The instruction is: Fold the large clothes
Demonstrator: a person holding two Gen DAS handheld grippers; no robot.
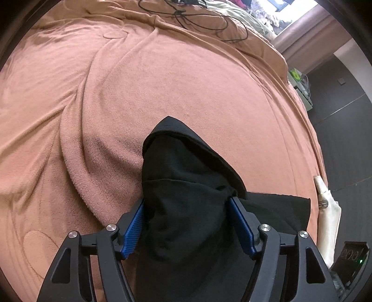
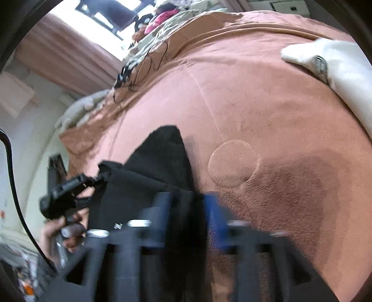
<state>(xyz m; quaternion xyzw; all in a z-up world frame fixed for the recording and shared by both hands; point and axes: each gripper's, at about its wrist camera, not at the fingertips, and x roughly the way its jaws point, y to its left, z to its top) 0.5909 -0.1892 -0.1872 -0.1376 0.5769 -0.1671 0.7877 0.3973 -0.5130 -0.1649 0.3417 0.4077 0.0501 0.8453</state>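
While the black garment (image 1: 183, 197) lies bunched on the salmon blanket (image 1: 162, 93), your left gripper (image 1: 186, 204) stands spread, its blue pads (image 1: 133, 227) flanking the cloth without pinching it. Your right gripper (image 2: 188, 209) is blurred, jaws parted over the garment's edge. A cream bag (image 2: 344, 76) lies well apart.

Garment (image 1: 186, 197) lies on the bed (image 1: 162, 93), near its front edge, between the left hand-held gripper's (image 1: 186, 209) fingers. Cable (image 1: 197, 21) rests at the bed's far end. Pale cloth (image 1: 327, 209) lies right of the garment.
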